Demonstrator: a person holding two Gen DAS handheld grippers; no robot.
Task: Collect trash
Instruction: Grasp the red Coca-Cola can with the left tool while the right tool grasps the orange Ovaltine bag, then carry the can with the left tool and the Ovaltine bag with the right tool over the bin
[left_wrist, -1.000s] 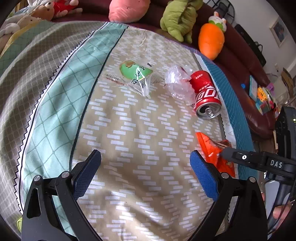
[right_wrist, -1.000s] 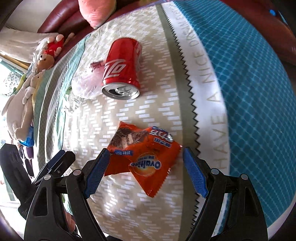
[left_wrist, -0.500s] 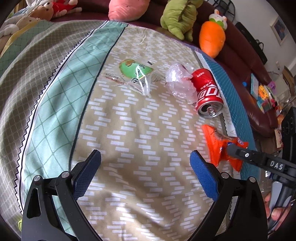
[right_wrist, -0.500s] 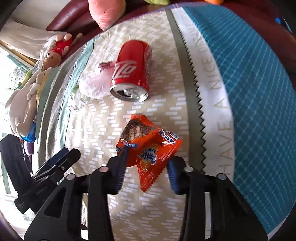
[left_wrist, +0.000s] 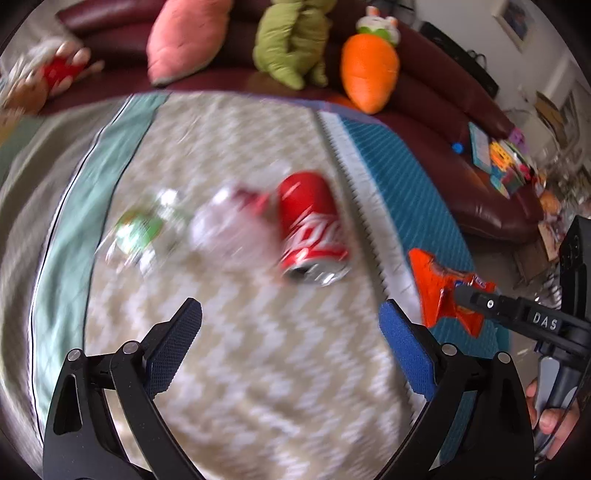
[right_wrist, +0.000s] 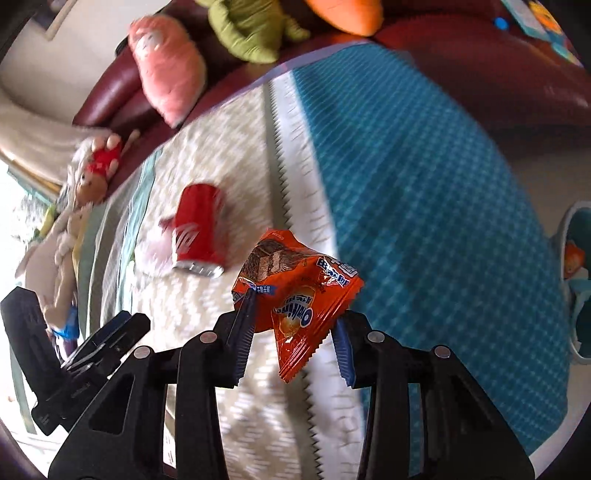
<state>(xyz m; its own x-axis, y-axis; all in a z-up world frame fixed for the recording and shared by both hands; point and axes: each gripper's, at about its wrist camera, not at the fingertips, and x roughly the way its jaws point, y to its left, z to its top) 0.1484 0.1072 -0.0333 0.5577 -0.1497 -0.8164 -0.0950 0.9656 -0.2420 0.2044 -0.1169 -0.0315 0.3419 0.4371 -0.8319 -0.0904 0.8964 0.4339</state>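
The right tongs (right_wrist: 293, 334) pinch an orange Ovaltine snack wrapper (right_wrist: 295, 291), both blue pads pressed into its crumpled sides, and the packet hangs clear of the patterned blanket (right_wrist: 406, 177) below it, over the white zigzag-edged band where beige meets teal. In the left wrist view the same wrapper (left_wrist: 441, 291) shows at the right edge, clamped at the tip of the other tool, with a person's fingers (left_wrist: 554, 424) wrapped round that tool's handle low in the corner. The left tongs (left_wrist: 290, 341) stand spread wide with nothing between the pads, hovering above the beige chevron part of the blanket. Ahead of them a red Coca-Cola can (left_wrist: 312, 229) lies on its side with its open top facing the camera, close beside the zigzag band. Touching the can's left side is a crumpled clear plastic bag (left_wrist: 225, 229), and further left lies a clear wrapper with a green print (left_wrist: 138, 230); both are blurred. In the right wrist view the can (right_wrist: 197, 232) lies up and left of the held packet, apart from it. Behind the blanket, along a dark red leather sofa (left_wrist: 480, 192), sit a pink plush (left_wrist: 186, 37), a green plush (left_wrist: 291, 40) and an orange carrot plush (left_wrist: 369, 74).
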